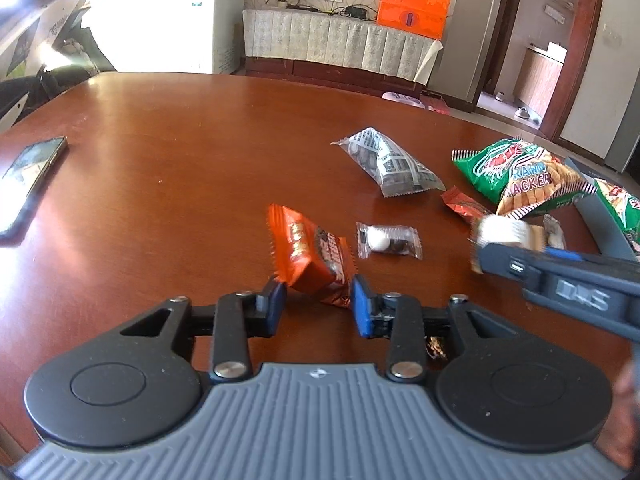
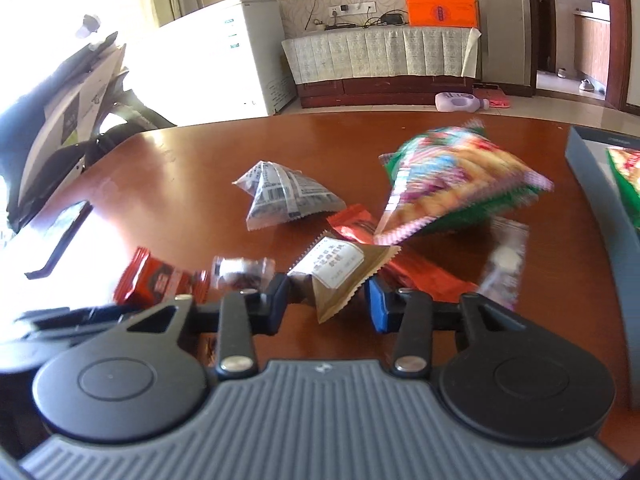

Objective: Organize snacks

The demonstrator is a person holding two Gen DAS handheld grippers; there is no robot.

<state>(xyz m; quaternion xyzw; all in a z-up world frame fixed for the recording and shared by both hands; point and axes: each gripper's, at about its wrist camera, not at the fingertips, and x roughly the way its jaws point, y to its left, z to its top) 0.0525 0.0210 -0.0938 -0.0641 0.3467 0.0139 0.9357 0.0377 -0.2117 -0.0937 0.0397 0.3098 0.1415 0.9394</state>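
Observation:
My left gripper is shut on an orange snack pack and holds it tilted above the brown table. My right gripper is shut on a tan packet with a white label; it also shows at the right of the left wrist view. On the table lie a grey-printed bag, a green cracker bag, a small red packet and a clear candy wrapper. A grey box at the right holds another green bag.
A phone lies at the table's left edge. A second clear candy wrapper and a red packet lie near the right gripper. Beyond the table stand a white freezer and a covered cabinet with an orange box.

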